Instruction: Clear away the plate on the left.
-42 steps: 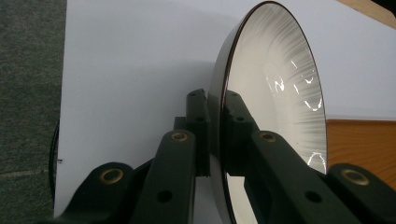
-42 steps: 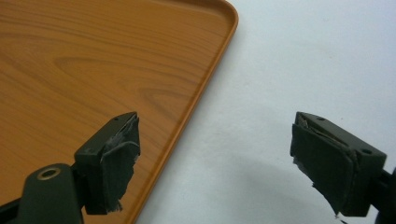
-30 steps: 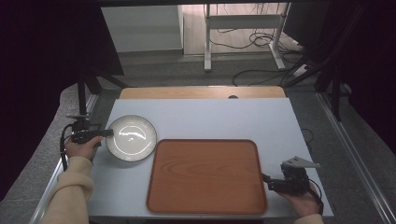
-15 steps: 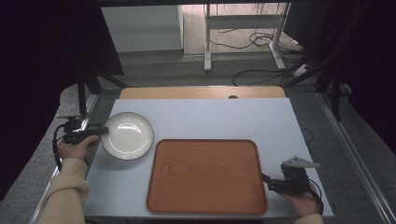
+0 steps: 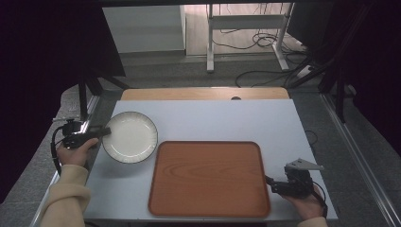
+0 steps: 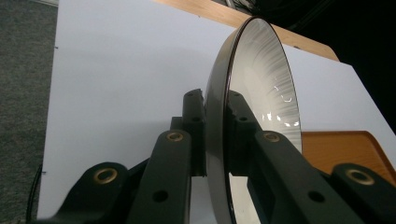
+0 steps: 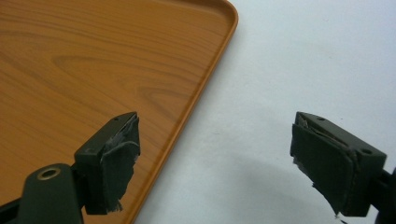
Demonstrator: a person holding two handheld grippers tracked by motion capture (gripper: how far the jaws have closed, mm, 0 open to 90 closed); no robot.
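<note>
Between the left gripper's [image 6: 215, 135] two black jaws sits the rim of a plate [image 6: 261, 93], clamped from both sides, one jaw against its underside and the other against its inner face. From that gripper's own view the plate stands on edge: a thin dark line runs around its lip, the underside is dull grey, and the glossy white inside carries fine ribbed lines fanning out to the edge, with small glints of light on the glaze. From the high view the same plate [image 5: 130, 137] is round and white with a dark rim, and it lies over the left part of the white table [image 5: 213, 123], its near-right edge just beside the far-left corner of a wooden tray [image 5: 208, 177]. The left gripper [image 5: 103, 132] grips the plate's left edge, held by a hand [image 5: 73, 151] in a cream sleeve [image 5: 66, 196].

The right gripper's [image 7: 215, 161] jaws stand wide apart with nothing between them, their worn grey pads [image 7: 119, 163] showing. One jaw hangs over the tray's [image 7: 93, 70] raised edge, the other over bare table [image 7: 303, 56]. Seen from above, the right gripper [image 5: 270, 182] is at the tray's near-right side, held by the other hand [image 5: 305, 203]. The tray is reddish-brown wood grain with rounded corners and a low lip.
</note>
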